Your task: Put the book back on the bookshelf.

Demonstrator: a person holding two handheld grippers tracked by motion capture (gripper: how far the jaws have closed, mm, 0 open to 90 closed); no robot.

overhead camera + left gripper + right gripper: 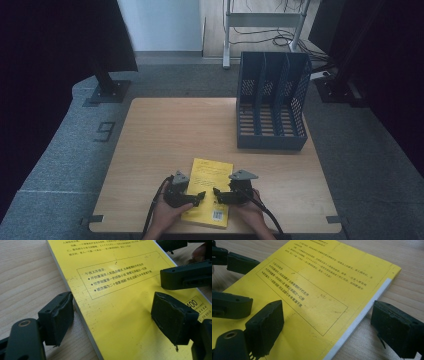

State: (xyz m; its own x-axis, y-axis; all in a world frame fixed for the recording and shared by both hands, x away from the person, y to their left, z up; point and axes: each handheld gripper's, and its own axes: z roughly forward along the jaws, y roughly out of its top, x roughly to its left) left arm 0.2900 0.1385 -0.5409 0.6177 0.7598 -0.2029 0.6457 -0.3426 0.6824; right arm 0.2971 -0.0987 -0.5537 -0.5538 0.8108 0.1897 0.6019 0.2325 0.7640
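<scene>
Risk comes first from the book being thin and lying flat on the table. It sits at the near edge, about 6 o'clock on the tabletop, back cover up, with the rack well apart at 1 o'clock. Each gripper has one jaw over the cover and the other jaw outside a long edge, down by the wood. If the jaws close like this, the outer jaw may only push the edge sideways, so the book could slide or turn instead of being caught. The lower jaw has no room under the book, so it could scrape the table or bend the cover. The book is also near the table edge, and a push toward the person could bring it over that edge.

The left gripper comes in from 7 o'clock and points toward the middle of the book, with jaws spread and pinching nothing; in the left gripper view the book's edge lies between them. The right gripper comes from 5 o'clock and points to the left one, tips nearly meeting over the cover. Its jaws are spread too, with the white page edge between them in the right gripper view. Both hands hold the grippers low and almost level.
</scene>
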